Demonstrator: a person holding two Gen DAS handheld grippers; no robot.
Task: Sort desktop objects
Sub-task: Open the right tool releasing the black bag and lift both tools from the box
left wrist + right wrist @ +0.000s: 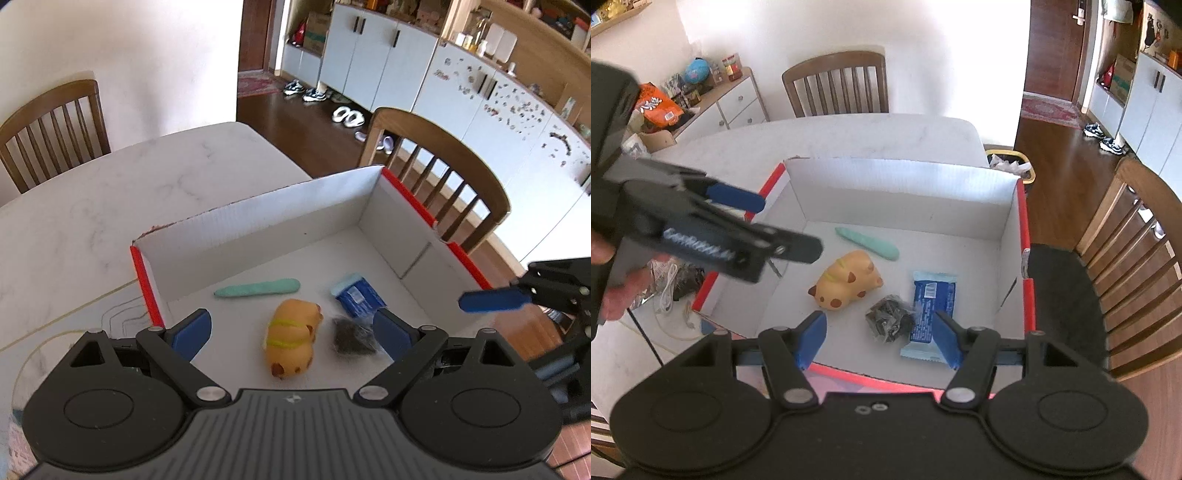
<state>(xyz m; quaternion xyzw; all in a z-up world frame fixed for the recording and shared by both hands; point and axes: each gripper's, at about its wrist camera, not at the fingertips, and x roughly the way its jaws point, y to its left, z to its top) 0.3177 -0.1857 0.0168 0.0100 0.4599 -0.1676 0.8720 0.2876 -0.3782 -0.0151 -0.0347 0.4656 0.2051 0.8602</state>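
Right wrist view: four items lie in box [1015,236]; both claws, left gripper [291,332] and right gripper [879,332], gape empty. Drop step looks done; next, fetch cable [666,291] beside box.

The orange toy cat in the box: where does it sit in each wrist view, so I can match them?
Left wrist: orange toy cat low centre, on the box floor, between the left gripper's fingers.
Right wrist: left of centre, above the right gripper.
Shared landmark: the mint-green stick lies just beyond it.

Wooden chairs [836,83], white cabinets [376,51], shoes [304,90].
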